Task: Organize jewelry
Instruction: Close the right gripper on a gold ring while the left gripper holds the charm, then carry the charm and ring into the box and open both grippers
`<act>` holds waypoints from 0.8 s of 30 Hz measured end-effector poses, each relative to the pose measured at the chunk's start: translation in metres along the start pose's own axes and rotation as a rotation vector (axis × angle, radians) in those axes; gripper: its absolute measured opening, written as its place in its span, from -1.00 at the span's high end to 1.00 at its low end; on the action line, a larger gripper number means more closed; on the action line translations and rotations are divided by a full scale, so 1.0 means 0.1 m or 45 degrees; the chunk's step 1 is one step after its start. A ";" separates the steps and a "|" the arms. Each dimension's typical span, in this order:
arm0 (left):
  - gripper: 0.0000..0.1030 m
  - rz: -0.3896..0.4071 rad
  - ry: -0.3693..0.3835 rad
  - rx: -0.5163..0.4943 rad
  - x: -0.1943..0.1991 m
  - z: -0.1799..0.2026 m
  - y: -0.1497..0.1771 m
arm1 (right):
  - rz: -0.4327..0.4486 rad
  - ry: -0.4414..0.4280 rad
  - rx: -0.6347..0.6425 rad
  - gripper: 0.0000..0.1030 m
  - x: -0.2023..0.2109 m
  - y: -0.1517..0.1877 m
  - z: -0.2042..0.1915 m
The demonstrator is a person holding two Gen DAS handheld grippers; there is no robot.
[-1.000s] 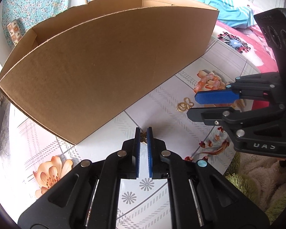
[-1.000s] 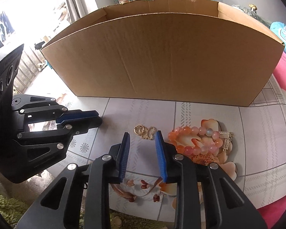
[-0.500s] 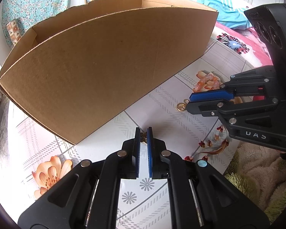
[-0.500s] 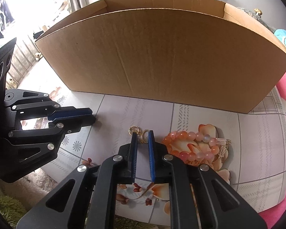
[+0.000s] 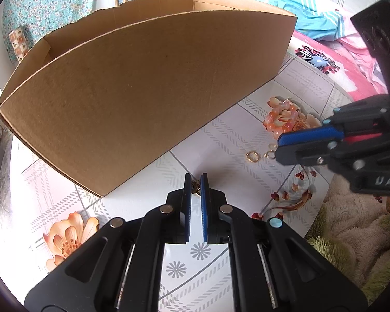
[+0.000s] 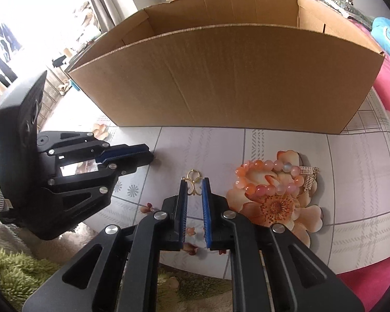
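The right gripper point(image 6: 194, 186) is clenched on a gold clasp point(image 6: 193, 182): its blue pads press the looped piece from both sides at their tips, one ring of it poking out just past them. In the left wrist view the same gripper point(image 5: 278, 149) comes in from the right, with the clasp's gold rings point(image 5: 253, 156) showing at its tip just above the counter point(image 5: 221, 140).

The left gripper point(image 5: 195, 186) is clenched as well, pinching a small brown filigree piece point(image 5: 195, 185) between its pad tips. It is too small to tell what kind of jewelry it is. It sits close to the near corner of the box point(image 5: 148, 88). In the right wrist view this gripper point(image 6: 149, 154) lies at the left, its tips low over the counter.

A pink and orange bead bracelet point(image 6: 270, 175) with a small silver charm point(image 6: 309, 179) lies on the counter's printed flower, right of the right gripper and apart from it. The open cardboard box stands behind everything, its long wall facing both cameras. The counter's front edge borders a fuzzy green and beige blanket point(image 6: 18, 267).
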State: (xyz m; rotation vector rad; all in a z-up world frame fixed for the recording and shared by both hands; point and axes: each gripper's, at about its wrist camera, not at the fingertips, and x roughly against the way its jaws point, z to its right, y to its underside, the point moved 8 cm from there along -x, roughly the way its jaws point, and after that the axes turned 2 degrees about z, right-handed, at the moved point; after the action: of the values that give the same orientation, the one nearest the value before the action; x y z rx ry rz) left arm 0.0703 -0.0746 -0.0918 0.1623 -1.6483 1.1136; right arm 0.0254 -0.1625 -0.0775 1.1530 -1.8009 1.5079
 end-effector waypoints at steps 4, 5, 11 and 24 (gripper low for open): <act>0.89 0.011 0.003 0.009 0.00 -0.01 0.00 | 0.017 0.008 -0.009 0.78 0.02 0.00 0.06; 0.89 0.011 0.004 0.007 0.01 -0.01 0.00 | 0.022 -0.005 -0.020 0.78 0.03 -0.01 0.06; 0.89 0.059 0.021 -0.012 0.12 -0.02 -0.02 | 0.075 -0.012 -0.007 0.78 0.17 -0.02 0.08; 0.89 0.361 0.275 0.026 0.94 0.07 -0.69 | 0.332 -0.069 0.099 0.78 0.87 -0.51 0.04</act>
State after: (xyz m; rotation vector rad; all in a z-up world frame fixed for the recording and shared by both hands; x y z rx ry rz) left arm 0.0691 -0.0782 0.0248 -0.1796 -1.4958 1.3125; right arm 0.0254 -0.1911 0.0193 1.0345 -2.0087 1.7208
